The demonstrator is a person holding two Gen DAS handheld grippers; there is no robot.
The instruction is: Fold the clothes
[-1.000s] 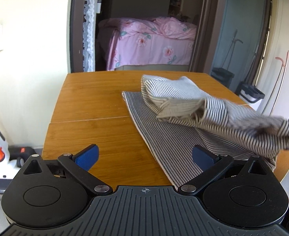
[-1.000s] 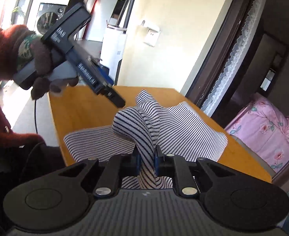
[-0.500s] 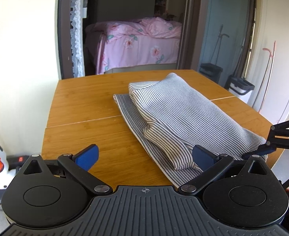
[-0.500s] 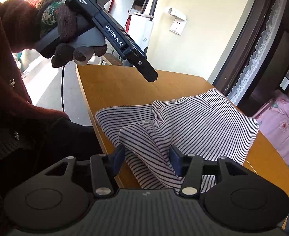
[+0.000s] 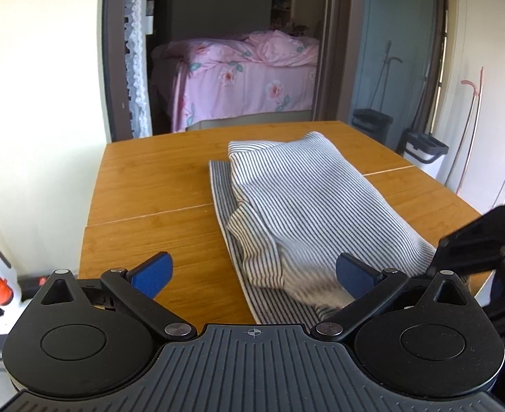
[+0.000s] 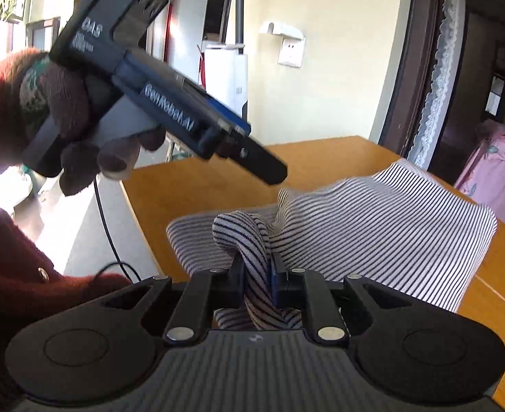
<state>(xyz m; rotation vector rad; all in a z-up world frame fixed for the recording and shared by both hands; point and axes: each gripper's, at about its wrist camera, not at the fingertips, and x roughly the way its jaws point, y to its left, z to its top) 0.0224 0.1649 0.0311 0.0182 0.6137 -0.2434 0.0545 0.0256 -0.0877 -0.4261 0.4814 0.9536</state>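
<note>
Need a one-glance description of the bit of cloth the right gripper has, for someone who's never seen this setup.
On the wooden table lies one striped garment, folded over itself. At its near edge a bunched roll of striped fabric stands up between the closing pads of the right gripper, the only raised part.

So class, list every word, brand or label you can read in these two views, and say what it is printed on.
"DAS": upper body of the left tool.
"GenRobot.AI": side of that tool's barrel, blurred.
Small line under "DAS": too blurred to read.
Nothing readable on the striped garment or in the left wrist view.
</note>
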